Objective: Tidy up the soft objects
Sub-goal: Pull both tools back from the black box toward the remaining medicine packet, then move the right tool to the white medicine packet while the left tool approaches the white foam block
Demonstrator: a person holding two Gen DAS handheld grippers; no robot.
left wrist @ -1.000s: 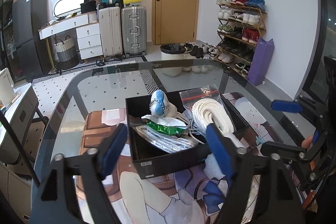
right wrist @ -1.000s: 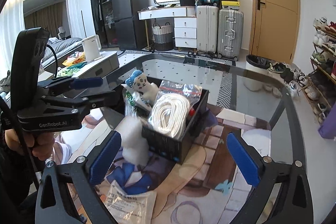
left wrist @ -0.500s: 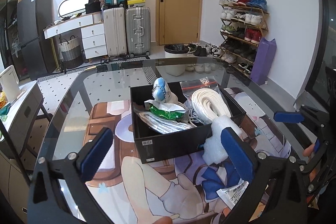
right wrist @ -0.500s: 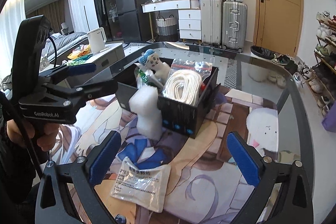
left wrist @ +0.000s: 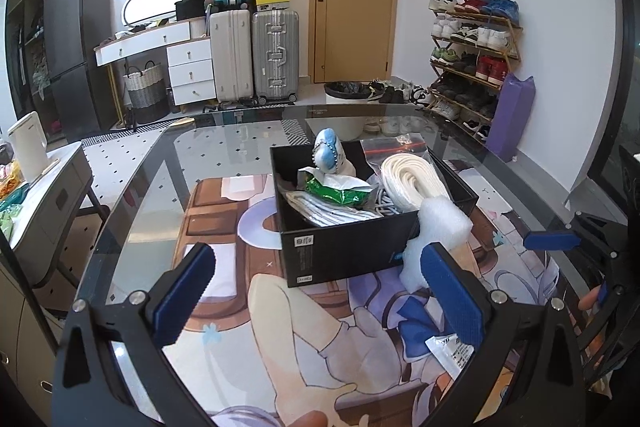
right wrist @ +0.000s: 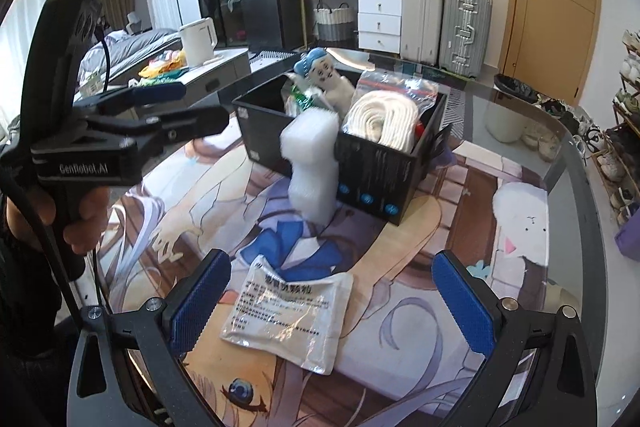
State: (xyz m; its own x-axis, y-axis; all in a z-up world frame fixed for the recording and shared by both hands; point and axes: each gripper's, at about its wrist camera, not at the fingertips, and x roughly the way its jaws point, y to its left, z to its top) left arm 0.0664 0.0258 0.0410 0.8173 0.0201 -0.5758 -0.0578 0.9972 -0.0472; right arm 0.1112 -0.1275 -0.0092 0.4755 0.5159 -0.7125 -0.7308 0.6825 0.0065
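Nearest you, your right gripper (right wrist: 328,303) hangs spread and empty above the flat packet (right wrist: 286,317). Your left gripper (left wrist: 316,297) is spread too, empty. The foam block (right wrist: 310,163) leans against the black box (right wrist: 372,163), outside it; a careless sweep could topple it. Open mat (right wrist: 420,267) lies rightward.

Packet (left wrist: 452,353) half hidden (print (right wrist: 280,301) unreadable).
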